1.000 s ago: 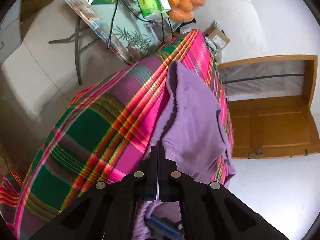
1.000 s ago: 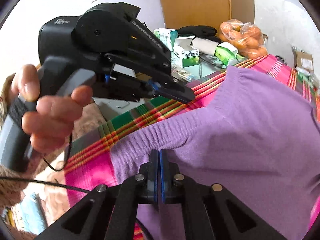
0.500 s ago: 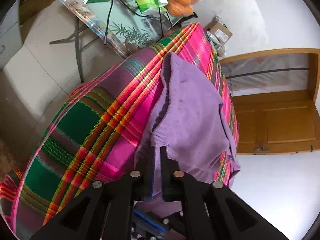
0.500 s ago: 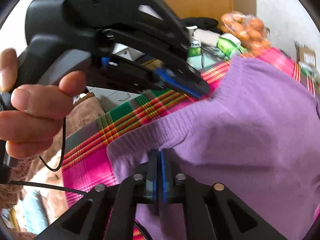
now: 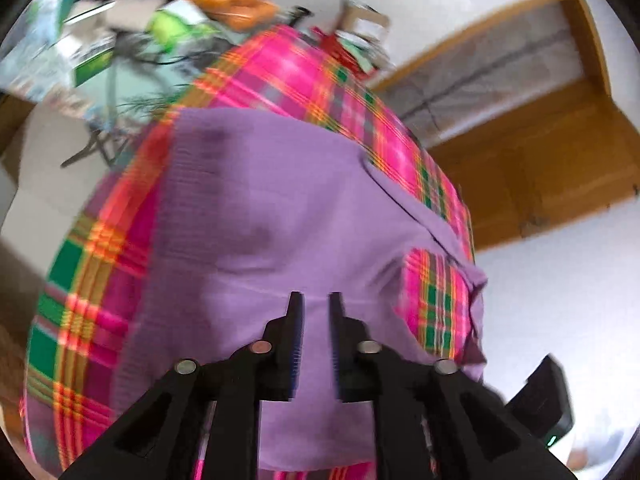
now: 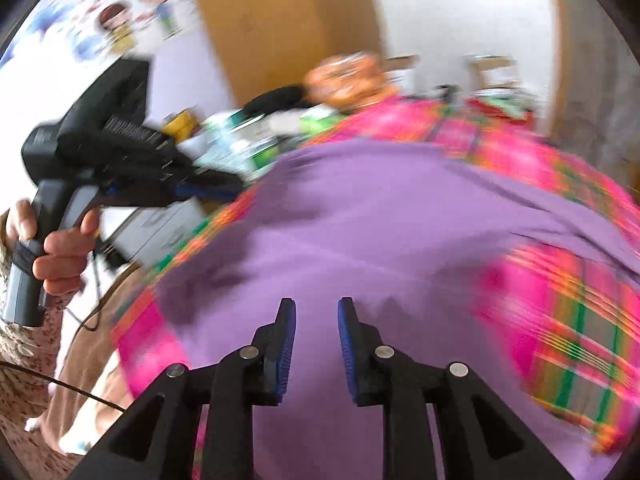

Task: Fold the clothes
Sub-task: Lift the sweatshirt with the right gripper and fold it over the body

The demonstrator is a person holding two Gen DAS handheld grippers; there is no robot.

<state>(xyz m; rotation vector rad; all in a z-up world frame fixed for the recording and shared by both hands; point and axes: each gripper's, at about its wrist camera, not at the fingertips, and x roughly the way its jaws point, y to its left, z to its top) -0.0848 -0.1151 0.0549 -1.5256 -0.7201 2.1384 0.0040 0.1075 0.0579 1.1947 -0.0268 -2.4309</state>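
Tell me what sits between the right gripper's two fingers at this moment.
Nothing is clamped there. In the right wrist view the right gripper stands open, and only the purple garment lying on the plaid cloth shows through the gap.

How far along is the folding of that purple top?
One fold looks done: the purple garment lies doubled and fairly flat on the plaid cloth. Nothing is in hand; the left gripper and right gripper are both open above it. Further folds probably remain, since it covers much of the cloth.
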